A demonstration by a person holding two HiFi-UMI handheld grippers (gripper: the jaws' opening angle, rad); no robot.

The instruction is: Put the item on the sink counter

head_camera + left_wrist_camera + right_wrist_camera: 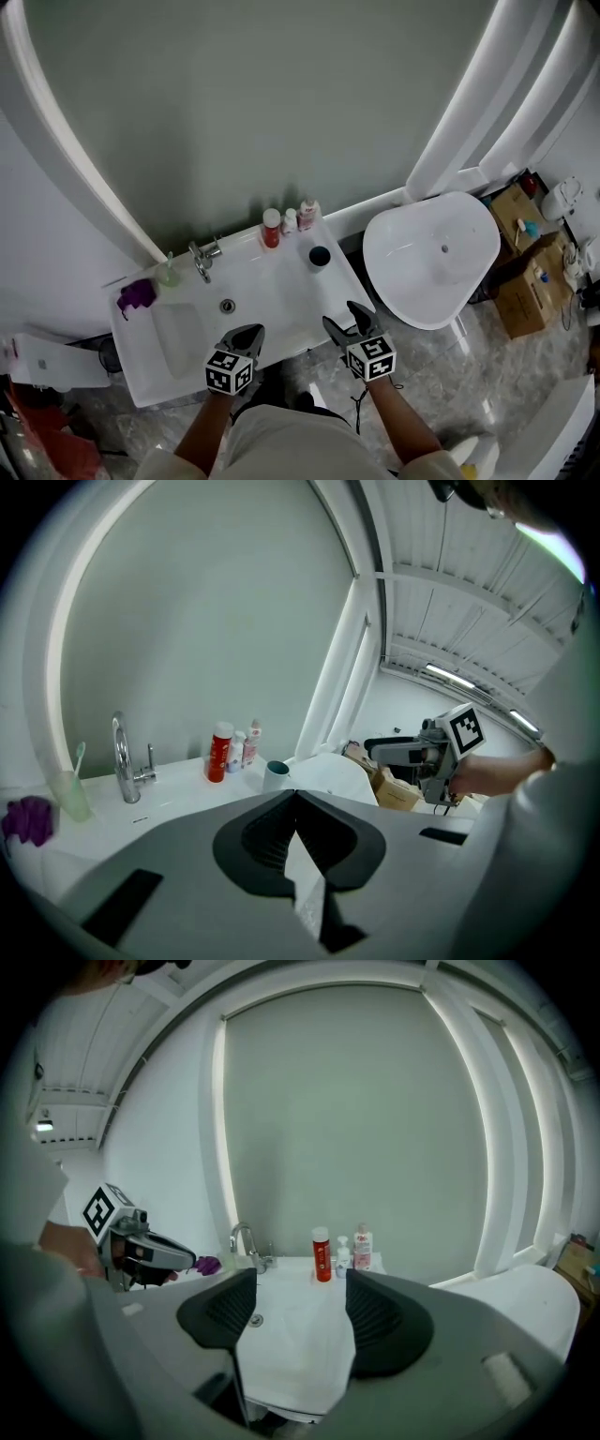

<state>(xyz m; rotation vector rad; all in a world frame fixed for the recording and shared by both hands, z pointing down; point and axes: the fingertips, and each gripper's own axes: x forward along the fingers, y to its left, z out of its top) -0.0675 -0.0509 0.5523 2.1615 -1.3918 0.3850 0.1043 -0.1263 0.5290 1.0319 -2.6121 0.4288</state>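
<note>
Pale grey-green wall fills the upper half of the head view, and below it, at centre left, lies the white sink counter (281,295). Along its back edge stand a chrome faucet (202,261), a red bottle (271,228) and two smaller bottles close beside it. That spot is probably chosen to keep the basin and the front strip free. A dark-rimmed cup (320,255) stands upright on the counter's right end, near the bottles but not touching them. A purple thing (137,294) and a green tumbler (168,274) sit at the counter's left end. A closed toilet (436,258) is at centre right.

Both grippers hover at the lower centre of the frame, in front of the counter's near edge and touching nothing on it. The left gripper (293,794) has its jaws pressed together with nothing in them. The right gripper (300,1283) has its jaws spread wide, with only the counter showing through the gap.

Neither gripper carries anything, so the item is most likely already down. My guess is the cup (it is the one thing standing alone in the open), though the task sentence does not name it. If so, the placing looks finished, and the cup sits flat and stable.
</note>
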